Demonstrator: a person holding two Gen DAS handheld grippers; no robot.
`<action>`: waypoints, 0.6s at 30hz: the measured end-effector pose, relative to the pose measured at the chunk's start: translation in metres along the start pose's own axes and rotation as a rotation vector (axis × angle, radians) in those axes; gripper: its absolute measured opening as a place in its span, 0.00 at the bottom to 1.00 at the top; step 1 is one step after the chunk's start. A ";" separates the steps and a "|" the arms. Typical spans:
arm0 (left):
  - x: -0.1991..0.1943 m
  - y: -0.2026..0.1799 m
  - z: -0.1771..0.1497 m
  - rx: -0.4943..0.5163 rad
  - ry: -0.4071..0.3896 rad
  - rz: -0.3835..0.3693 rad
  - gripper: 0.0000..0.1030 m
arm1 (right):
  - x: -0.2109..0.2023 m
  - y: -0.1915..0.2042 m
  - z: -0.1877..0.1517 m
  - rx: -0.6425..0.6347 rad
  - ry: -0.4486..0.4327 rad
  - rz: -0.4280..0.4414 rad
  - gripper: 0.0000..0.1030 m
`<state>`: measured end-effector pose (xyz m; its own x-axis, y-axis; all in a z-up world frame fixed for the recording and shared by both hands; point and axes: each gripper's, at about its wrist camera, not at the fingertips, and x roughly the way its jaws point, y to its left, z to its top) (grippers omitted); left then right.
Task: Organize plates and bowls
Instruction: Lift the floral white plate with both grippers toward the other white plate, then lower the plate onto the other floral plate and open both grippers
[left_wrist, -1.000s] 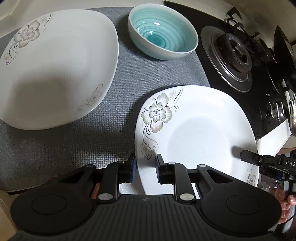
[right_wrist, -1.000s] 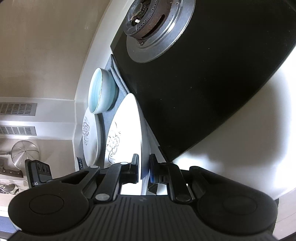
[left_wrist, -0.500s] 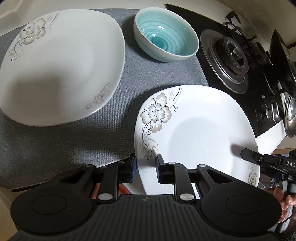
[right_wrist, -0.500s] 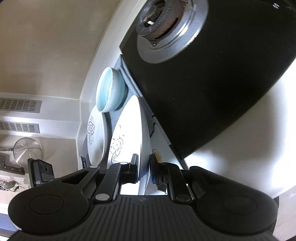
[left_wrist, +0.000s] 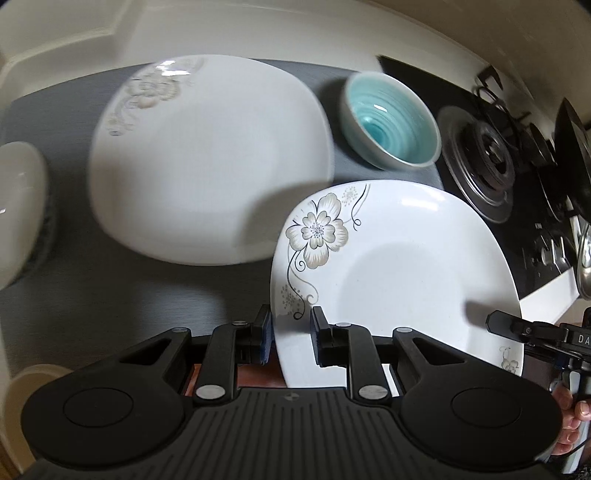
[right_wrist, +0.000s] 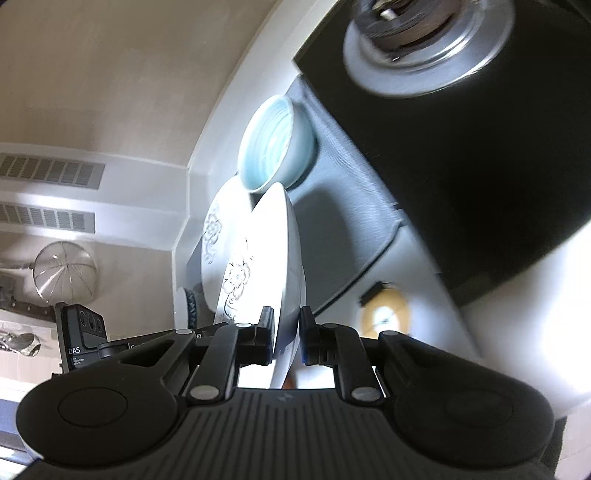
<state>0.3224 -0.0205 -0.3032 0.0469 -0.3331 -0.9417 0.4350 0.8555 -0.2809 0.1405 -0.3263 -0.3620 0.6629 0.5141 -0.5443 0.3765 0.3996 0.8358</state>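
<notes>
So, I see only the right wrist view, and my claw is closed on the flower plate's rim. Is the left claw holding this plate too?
Observer: Yes. The left claw grips the flower plate at the rim, beside the big flower's stem.
Operator: Where on the plate is my claw?
Observer: The right claw is on the opposite rim, near a small flower.
Operator: Is the second plate free to receive it?
Observer: The second plate rests on the grey mat with nothing on it; only the held plate's shadow falls there.
</notes>
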 end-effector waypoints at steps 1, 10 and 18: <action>-0.003 0.005 0.001 -0.009 -0.001 0.004 0.22 | 0.005 0.005 0.000 -0.009 0.006 0.000 0.15; -0.023 0.056 0.008 -0.069 -0.033 0.040 0.22 | 0.051 0.041 0.001 -0.093 0.033 -0.014 0.15; -0.031 0.090 0.028 -0.102 -0.058 0.068 0.22 | 0.093 0.062 -0.001 -0.118 0.062 -0.043 0.14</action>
<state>0.3856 0.0557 -0.2942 0.1268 -0.2929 -0.9477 0.3355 0.9118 -0.2369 0.2249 -0.2532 -0.3611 0.6047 0.5392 -0.5861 0.3226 0.5070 0.7993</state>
